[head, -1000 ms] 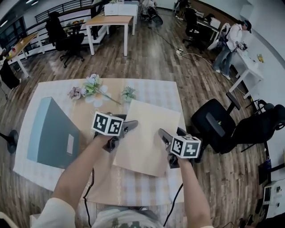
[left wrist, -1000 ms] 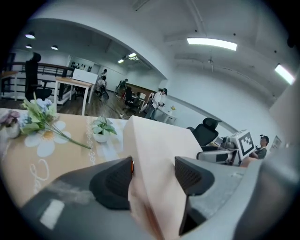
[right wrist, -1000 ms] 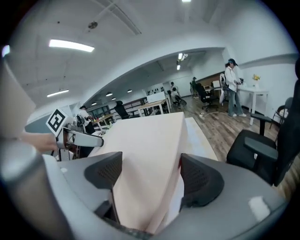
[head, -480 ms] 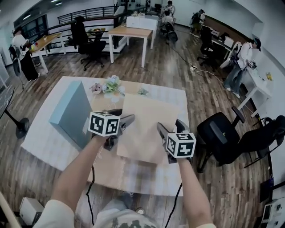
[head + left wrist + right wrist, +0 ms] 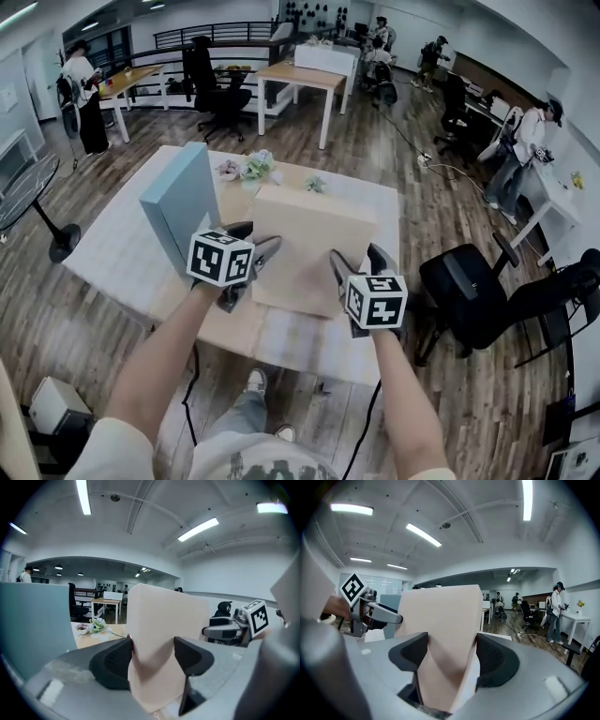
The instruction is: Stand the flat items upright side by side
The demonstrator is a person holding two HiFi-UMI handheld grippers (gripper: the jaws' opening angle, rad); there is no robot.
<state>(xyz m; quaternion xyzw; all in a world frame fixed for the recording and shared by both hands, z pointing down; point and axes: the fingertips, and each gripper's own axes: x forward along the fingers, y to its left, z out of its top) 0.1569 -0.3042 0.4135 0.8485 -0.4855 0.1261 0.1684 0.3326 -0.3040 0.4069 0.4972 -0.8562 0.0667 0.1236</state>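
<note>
Beige box [image 5: 309, 234]: centre of head view, raised on its long edge and tilted back, broad face toward the camera. Held at both lower corners. Contact of lower edge with tabletop [image 5: 112, 258] not determinable.
Blue box [image 5: 178, 211]: upright on edge on the tabletop, at 9 o'clock of beige box. Near it but apart.
Left gripper [image 5: 255, 236]: at 8 o'clock of beige box. Jaws partly closed around the box's left edge, pads against both faces, box gripped.
Right gripper [image 5: 356, 255]: at 4 o'clock of beige box. Jaws just been closing, with the box's right edge between them. Pads pressed on both faces, box gripped.
Flowers [image 5: 255, 169]: lying on the tabletop at 11 o'clock of beige box, behind it and beside the blue box's far end.
Chair [image 5: 469, 291]: black, on wooden floor at 3 o'clock of tabletop, apart from it.
Background: open office with desks and chairs from 10 to 2 o'clock, several persons standing, well apart from tabletop.
</note>
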